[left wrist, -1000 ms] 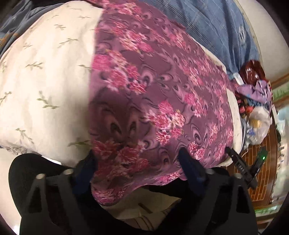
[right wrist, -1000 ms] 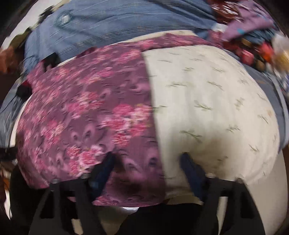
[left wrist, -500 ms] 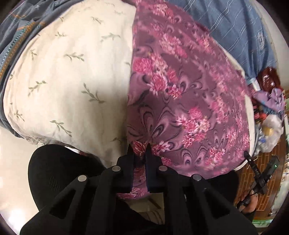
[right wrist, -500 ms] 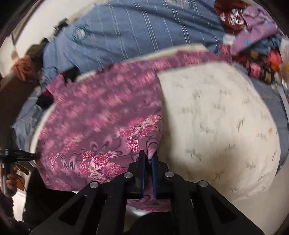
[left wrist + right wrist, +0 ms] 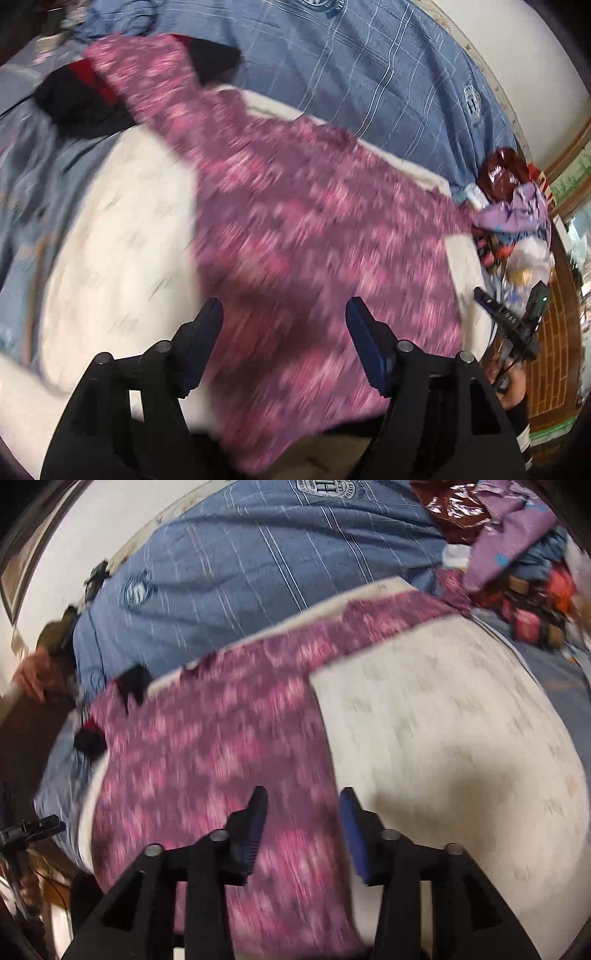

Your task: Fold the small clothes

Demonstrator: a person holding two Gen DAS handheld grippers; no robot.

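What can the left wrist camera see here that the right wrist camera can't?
Only the left view shows a white plastic bag and wooden lattice. Only the right view shows orange cloth at the left edge. Both share the purple floral garment lying on the cream pad, the blue striped bedding, and a tool with opening jaws, nothing gripped.

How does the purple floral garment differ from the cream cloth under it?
The purple floral garment is dark with a dense pink flower print; the cream cloth is pale with sparse small sprigs. The garment lies on top, covering one side; the cloth is underneath, the other side bare. Both lie spread flat.
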